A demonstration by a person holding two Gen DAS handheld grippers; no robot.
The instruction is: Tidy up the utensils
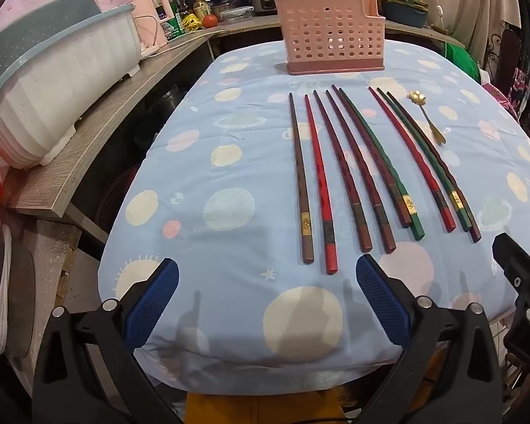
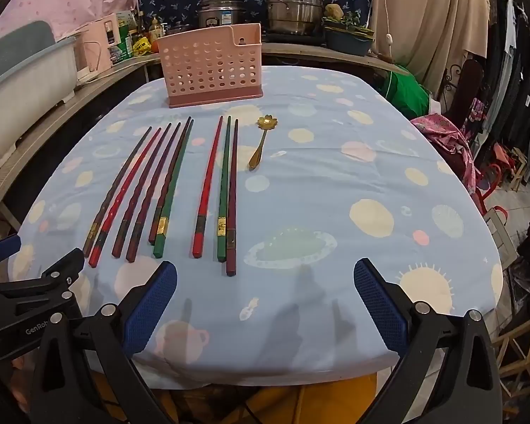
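Note:
Several long chopsticks point(image 1: 349, 173) in brown, red, maroon and green lie side by side on the blue tablecloth point(image 1: 229, 162); they also show in the right wrist view point(image 2: 180, 183). A small gold flower-shaped spoon point(image 1: 428, 117) lies to their right, also in the right wrist view point(image 2: 261, 141). A pink perforated utensil basket point(image 1: 330, 37) stands upright at the table's far end, also in the right wrist view point(image 2: 212, 65). My left gripper point(image 1: 266, 272) is open and empty near the front edge, just before the chopsticks' thick ends. My right gripper point(image 2: 265, 272) is open and empty, to the right of the chopsticks.
A white dish rack point(image 1: 53, 88) sits on a wooden shelf point(image 1: 99, 134) along the table's left. Pots point(image 2: 293, 3), bottles and a planter stand on the counter behind the basket. Clothes and a chair point(image 2: 452, 141) crowd the right side.

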